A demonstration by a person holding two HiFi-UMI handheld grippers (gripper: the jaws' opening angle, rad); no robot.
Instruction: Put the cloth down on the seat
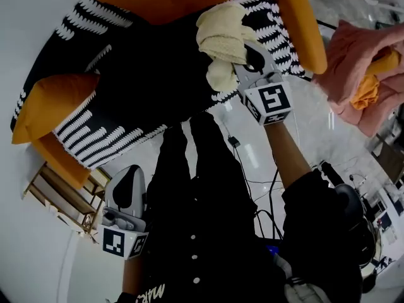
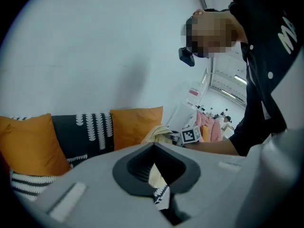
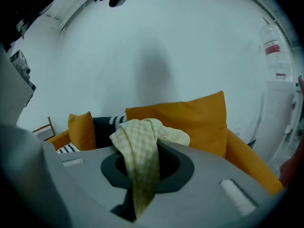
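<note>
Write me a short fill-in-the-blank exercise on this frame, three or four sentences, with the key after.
The tool clamping the checked cloth is the person's ____ one. The left tool holds ____. The plain cushions are ____. The seat cover is patterned black and ____.
Missing words: right; nothing; orange; white.

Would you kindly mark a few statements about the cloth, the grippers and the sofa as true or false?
1. The right gripper grips the cloth. True.
2. The cloth lies spread on the seat. False: it hangs bunched from the jaws, off the seat.
3. The left gripper shares the grip. False: it holds nothing and is well apart from the cloth.
4. Orange cushions sit on the sofa. True.
</note>
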